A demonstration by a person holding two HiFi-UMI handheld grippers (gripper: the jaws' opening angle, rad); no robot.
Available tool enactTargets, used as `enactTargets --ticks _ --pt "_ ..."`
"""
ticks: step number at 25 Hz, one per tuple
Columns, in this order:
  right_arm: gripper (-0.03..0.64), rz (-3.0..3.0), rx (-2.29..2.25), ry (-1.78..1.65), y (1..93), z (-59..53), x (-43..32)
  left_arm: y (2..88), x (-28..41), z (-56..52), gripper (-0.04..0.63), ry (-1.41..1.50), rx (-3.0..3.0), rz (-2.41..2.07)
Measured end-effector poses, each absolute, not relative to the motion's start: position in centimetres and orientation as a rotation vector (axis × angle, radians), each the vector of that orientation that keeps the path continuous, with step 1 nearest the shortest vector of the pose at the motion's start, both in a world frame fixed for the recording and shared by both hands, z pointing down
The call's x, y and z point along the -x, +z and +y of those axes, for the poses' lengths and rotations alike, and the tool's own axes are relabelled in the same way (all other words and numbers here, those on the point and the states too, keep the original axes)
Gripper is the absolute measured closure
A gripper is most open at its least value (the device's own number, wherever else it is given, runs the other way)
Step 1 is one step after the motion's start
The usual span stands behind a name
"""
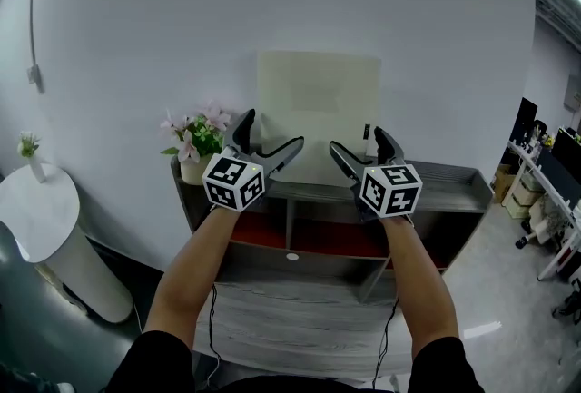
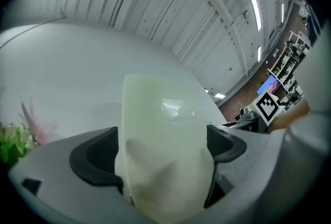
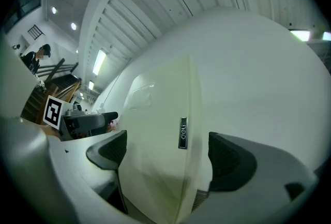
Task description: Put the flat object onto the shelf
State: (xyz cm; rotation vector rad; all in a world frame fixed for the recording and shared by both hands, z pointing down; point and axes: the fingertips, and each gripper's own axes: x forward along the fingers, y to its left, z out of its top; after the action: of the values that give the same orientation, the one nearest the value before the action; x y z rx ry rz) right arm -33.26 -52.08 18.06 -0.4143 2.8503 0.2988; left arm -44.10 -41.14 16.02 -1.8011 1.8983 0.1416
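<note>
The flat object is a pale cream board [image 1: 318, 101] that stands upright on the top of the grey shelf [image 1: 449, 175] and leans against the white wall. A small dark label [image 3: 182, 133] sits near its right edge. My left gripper [image 1: 270, 139] is open at the board's lower left corner, and the board [image 2: 163, 130] fills the gap between its jaws [image 2: 163, 149]. My right gripper [image 1: 363, 146] is open at the lower right corner, with the board's edge [image 3: 155, 130] between its jaws [image 3: 165, 151]. Neither gripper visibly clamps the board.
A pot of pink flowers [image 1: 193, 144] stands on the shelf's left end, close to my left gripper. The shelf has red-floored compartments [image 1: 327, 239] below. A white round stand [image 1: 41, 214] is at the left. Office furniture [image 1: 549, 191] lies at the right.
</note>
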Motion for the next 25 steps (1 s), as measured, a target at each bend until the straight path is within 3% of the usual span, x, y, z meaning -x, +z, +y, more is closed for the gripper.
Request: enactTargets --ticks 12,13,16,17,18,19,20,25 --pt "0.147 2.674 0.312 0.421 15.8 -45.2 27.7 17.0 38.1 -36.8 0.081 0.199 1.861 1.766" --pt "0.149 2.663 0.319 0.433 16.0 -44.9 27.1 17.2 37.8 -36.2 0.114 0.206 1.839 1.768" --pt "0.154 2.661 0.3 0.475 17.1 -43.6 26.0 18.2 37.7 -34.5 0.298 0.262 1.791 1.793" --pt "0.182 2.66 0.304 0.491 17.5 -43.3 25.8 18.6 37.8 -34.1 0.388 0.286 1.78 1.809" --pt "0.279 2.654 0.318 0.502 18.0 -43.1 25.5 19.0 38.0 -33.7 0.428 0.305 1.767 1.831" --pt "0.419 2.647 0.332 0.501 18.4 -43.0 25.1 19.4 38.3 -33.4 0.454 0.321 1.749 1.858" --pt "0.496 2.642 0.34 0.488 18.8 -42.9 24.8 19.8 38.6 -33.1 0.492 0.339 1.732 1.885" --pt "0.585 2.628 0.385 0.433 20.4 -42.7 23.5 22.1 39.6 -31.6 0.588 0.428 1.729 1.972"
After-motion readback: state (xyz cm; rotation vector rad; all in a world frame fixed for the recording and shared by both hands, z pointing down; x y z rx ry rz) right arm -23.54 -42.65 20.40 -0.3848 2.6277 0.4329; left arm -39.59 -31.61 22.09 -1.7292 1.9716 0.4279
